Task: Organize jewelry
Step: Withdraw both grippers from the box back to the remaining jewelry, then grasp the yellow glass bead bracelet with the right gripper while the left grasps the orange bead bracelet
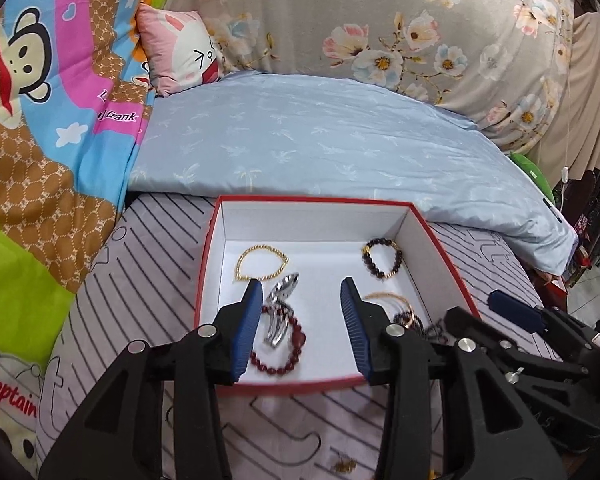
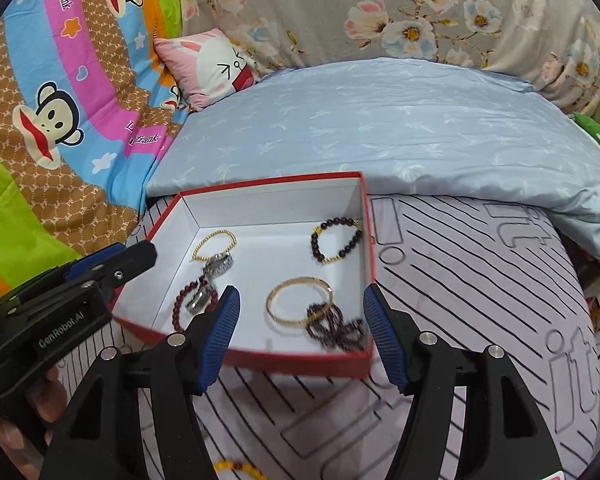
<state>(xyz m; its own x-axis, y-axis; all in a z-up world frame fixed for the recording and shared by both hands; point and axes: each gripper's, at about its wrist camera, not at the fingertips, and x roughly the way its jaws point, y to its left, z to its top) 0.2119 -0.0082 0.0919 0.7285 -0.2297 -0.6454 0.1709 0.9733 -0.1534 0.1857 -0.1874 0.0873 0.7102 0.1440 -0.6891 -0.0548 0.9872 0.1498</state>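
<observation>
Fingers (image 1: 252, 320) of both grippers stand apart and empty over the red box (image 1: 340, 383) on the bed, where bracelets (image 2: 336, 240) and a silver watch (image 1: 280, 308) lie spread apart, likely for easy sorting.

A shallow red cardboard box (image 1: 436, 240) with a white inside is sitting on a lilac bedsheet printed with black stripes (image 1: 148, 264). The left gripper (image 1: 300, 292), black with blue ribbed pads, is hanging over the box's near half, its jaws standing apart with nothing pressed between them. Below the gap, a silver metal watch (image 1: 280, 308) is lying across a dark red bead bracelet (image 1: 280, 356). A thin gold chain bracelet (image 1: 260, 264) is resting at the far left, a dark brown bead bracelet with gold spacers (image 1: 382, 258) at the far right, and a plain gold bangle (image 1: 396, 304) is showing behind the right finger. The right gripper (image 1: 512, 312) is reaching in from the right edge. A pale blue folded quilt (image 1: 320, 140) is lying beyond the box.
</observation>
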